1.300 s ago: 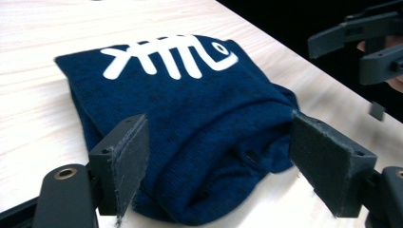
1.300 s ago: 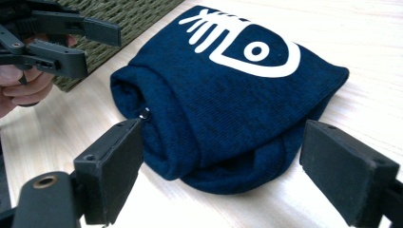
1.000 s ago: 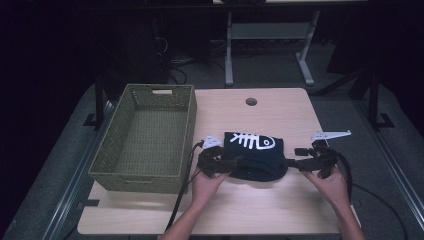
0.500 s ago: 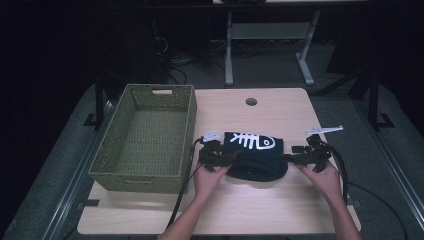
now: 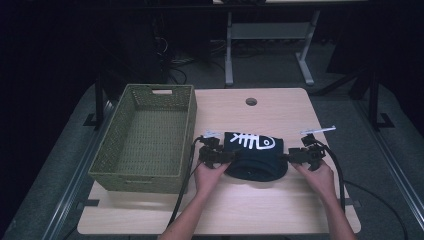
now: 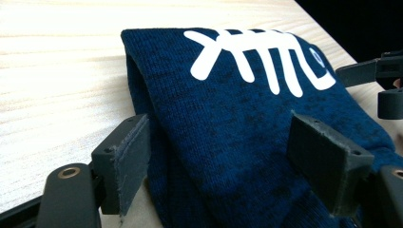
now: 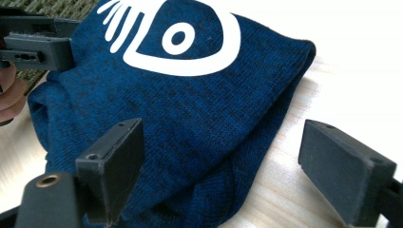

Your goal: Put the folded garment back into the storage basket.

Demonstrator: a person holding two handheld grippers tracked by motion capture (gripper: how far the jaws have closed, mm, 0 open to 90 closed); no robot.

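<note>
Left tool [image 5: 222, 156]: your jaws stood wide apart, straddling the left end of the folded garment [image 5: 255, 156]. In the left gripper view the tool [image 6: 218, 156] had one pad at the edge of the cloth beside bare wood, the other lying against the knit surface [image 6: 228, 142]; nothing was clamped between them.

Right tool [image 5: 295, 156]: your jaws were likewise spread wide at the garment's right end. In the right gripper view the tool [image 7: 223, 166] had one pad against the knit [image 7: 190, 109], the other standing clear over the tabletop [image 7: 361, 76]; no grip was taken.

Garment: dark navy knit, folded into a compact bundle, bearing a white fish-skeleton print [image 5: 248, 141] on its upper face, with the eye of the print toward your right tool. It lay on the tabletop [image 5: 280, 215] near the front middle, between your two tools and just right of the green woven basket [image 5: 150, 175].

Hands: your left hand [image 5: 210, 175] and right hand [image 5: 316, 176] rested low on the tabletop, each behind its tool, forearms coming in from the near edge and both tools pointing inward toward each other across the bundle. A cable [image 5: 182, 190] trailed from the left tool along the basket's side.
</note>
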